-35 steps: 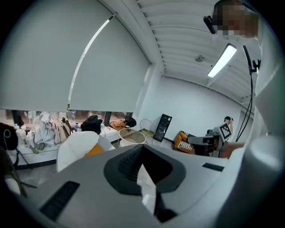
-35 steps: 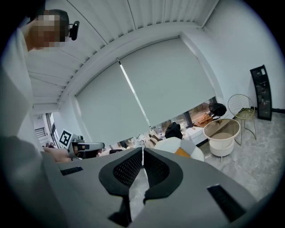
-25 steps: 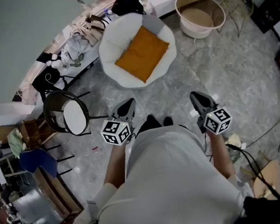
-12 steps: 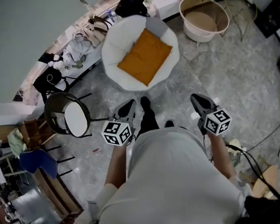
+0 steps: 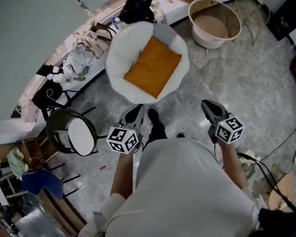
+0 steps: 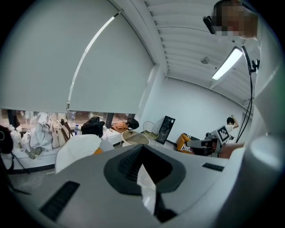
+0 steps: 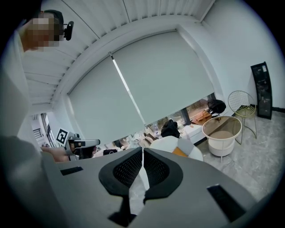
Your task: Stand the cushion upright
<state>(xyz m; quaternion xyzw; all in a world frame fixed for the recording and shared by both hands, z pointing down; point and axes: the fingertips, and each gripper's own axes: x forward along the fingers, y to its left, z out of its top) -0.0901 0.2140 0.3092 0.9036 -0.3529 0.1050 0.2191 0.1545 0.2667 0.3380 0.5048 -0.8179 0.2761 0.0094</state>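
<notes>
An orange cushion [image 5: 153, 66] lies flat in a round white chair [image 5: 124, 48] at the top of the head view. Both grippers are held out in the air short of the chair, with bare floor in between. My left gripper [image 5: 135, 112] is shut and holds nothing, and its marker cube is below it. My right gripper [image 5: 209, 106] is further right, also shut and holding nothing. In the left gripper view the jaws [image 6: 142, 151] meet, with a sliver of cushion [image 6: 98, 151] beyond them. In the right gripper view the shut jaws [image 7: 142, 153] point toward the chair [image 7: 167, 143] and cushion [image 7: 180, 152].
A beige round tub [image 5: 214, 20] stands right of the chair. A black-framed round stool [image 5: 76, 132] and a blue chair [image 5: 40, 179] are at the left. The window ledge [image 5: 79, 51] is full of bags. Cables [image 5: 268, 171] trail on the floor at the right. A black shoe [image 5: 155, 122] is between the grippers.
The person has stepped toward the chair, and a black shoe has come forward between the grippers. Both grippers moved along with the person and stayed shut.
</notes>
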